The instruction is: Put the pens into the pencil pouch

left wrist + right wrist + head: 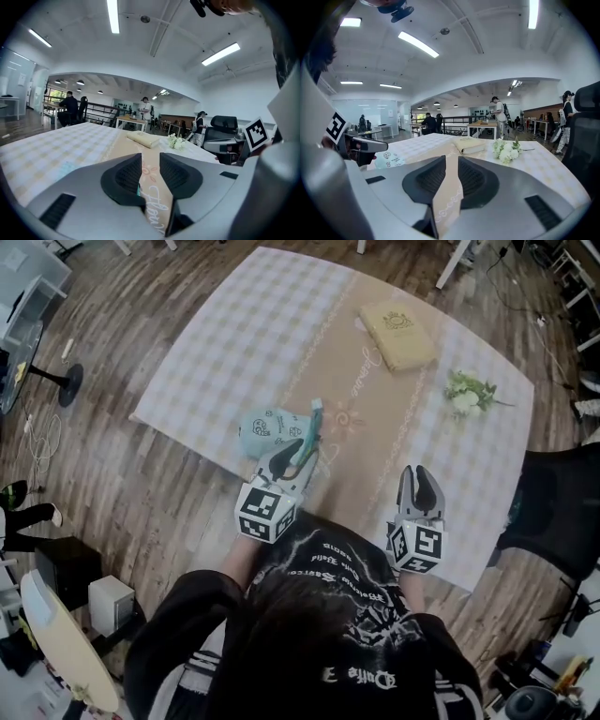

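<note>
A light blue pencil pouch (267,430) lies on the checked tablecloth near the table's front edge. It also shows at the left in the right gripper view, pouch (389,160). A teal pen (315,418) lies along the pouch's right side and runs in under the tips of my left gripper (292,454). That gripper (151,158) hovers above the tan runner with a gap between its jaws. Only a teal sliver shows low in the gap, and no pad presses on it. My right gripper (419,474) is further right over the cloth. Its jaws (452,160) stand slightly apart with nothing between them.
A tan book (398,334) lies at the far end of the runner, with a small bunch of white flowers (466,393) to its right. A black chair (553,512) stands off the table's right side. Several people stand and sit at desks far behind the table.
</note>
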Demonstrator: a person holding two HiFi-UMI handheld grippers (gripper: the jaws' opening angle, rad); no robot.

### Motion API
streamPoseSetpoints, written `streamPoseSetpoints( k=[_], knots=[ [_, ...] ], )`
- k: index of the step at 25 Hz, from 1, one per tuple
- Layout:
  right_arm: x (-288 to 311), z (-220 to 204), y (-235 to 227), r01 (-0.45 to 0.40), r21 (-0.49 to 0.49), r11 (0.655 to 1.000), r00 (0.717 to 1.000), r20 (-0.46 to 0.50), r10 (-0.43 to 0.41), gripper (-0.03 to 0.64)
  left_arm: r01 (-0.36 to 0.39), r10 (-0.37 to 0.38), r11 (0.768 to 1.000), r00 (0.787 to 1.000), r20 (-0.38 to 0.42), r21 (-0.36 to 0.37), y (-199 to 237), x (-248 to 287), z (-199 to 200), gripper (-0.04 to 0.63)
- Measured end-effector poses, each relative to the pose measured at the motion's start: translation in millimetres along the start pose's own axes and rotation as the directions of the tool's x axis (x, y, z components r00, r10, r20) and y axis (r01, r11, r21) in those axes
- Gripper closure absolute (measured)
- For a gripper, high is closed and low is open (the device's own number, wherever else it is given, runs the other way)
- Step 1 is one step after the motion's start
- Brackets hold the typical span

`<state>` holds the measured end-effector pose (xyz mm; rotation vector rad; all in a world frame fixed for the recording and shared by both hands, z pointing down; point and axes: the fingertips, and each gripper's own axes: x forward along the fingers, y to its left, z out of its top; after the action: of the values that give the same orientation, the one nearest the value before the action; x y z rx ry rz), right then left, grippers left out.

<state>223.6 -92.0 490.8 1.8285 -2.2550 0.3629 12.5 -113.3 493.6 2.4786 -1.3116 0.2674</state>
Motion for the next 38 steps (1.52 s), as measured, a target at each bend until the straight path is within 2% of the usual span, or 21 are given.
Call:
streamPoseSetpoints(
  k=[2,5,9,15,20,25,38],
  knots=[
    [-0.3,-1.5,1.0,-0.007,-0.014,1.0,1.0,-0.009,0.007,0.56,-0.026,0.026,1.0,0.999,0.024,-0.014,5.9,-2.9,4.1,0.525],
    [-0.4,-1.5,5.1,-0.01,-0.032,0.999,1.0,-0.01,0.009,0.597,-0.028,0.029,1.0,0.999,0.031,-0.005,9.5,-6.1,6.9,0.567],
    [-2.8,-2.3,7.1,0.004,-0.037,0.999,1.0,-0.006,-0.004,0.607,-0.018,0.018,1.0,0.999,0.031,0.002,9.0,-8.5,7.8,0.574],
    [-5.1,-7.0,11.2,0.002,-0.06,0.998,1.0,-0.028,-0.004,0.609,-0.005,0.005,1.0,1.0,-0.003,-0.024,8.2,-10.0,1.0,0.575],
    [-7.2,-11.6,20.6,-0.017,-0.091,0.996,0.999,-0.047,0.012,0.609,0.007,-0.007,1.0,1.0,-0.028,0.0,4.4,-14.8,-5.5,0.575],
    [-6.4,-17.1,28.6,-0.041,-0.126,0.991,0.997,-0.068,0.033,0.609,-0.01,0.009,1.0,0.999,-0.044,-0.009,5.5,-16.1,-10.6,0.575],
    [-5.2,-17.5,38.8,-0.071,-0.136,0.988,0.996,-0.068,0.062,0.609,-0.035,0.035,0.999,0.998,-0.054,-0.008,11.4,-19.9,-10.7,0.575]
  ],
)
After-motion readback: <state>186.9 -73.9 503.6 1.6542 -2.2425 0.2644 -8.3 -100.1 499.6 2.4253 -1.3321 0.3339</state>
